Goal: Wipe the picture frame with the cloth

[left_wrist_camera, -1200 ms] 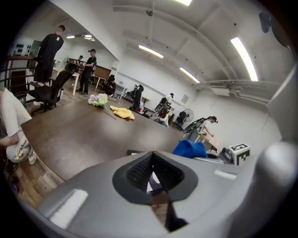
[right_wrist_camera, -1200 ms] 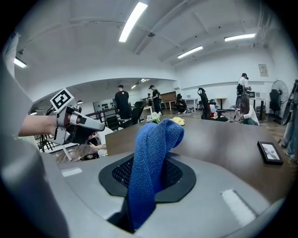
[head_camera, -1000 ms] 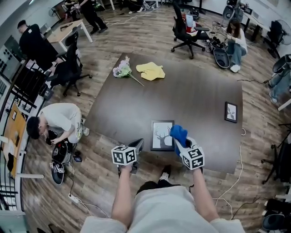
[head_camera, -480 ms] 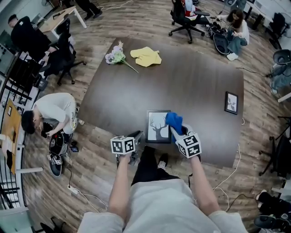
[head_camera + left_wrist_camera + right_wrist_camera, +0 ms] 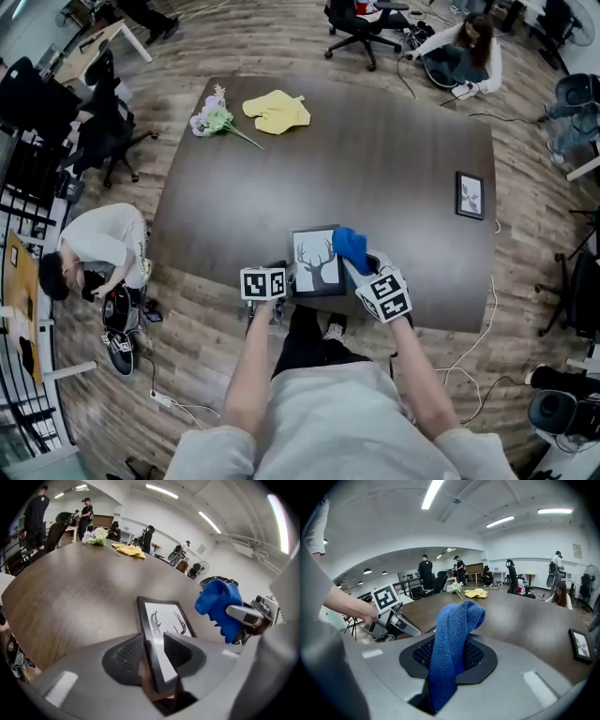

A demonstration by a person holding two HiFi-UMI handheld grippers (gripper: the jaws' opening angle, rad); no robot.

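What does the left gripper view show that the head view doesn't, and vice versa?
Left gripper view only: the left gripper, its jaws having just been opening, straddles the near corner of the black-framed antler picture without clamping it. Head view only: a second, smaller black-framed picture near the right edge of the dark brown table. Both: the blue knitted cloth held by the right gripper, plus the yellow cloth and flower bunch on that table.

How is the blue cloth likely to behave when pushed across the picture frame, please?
Probably floppy: the blue cloth folds over limply above the right gripper. Its coarse knitted surface would likely drag rather than slip on the picture frame.
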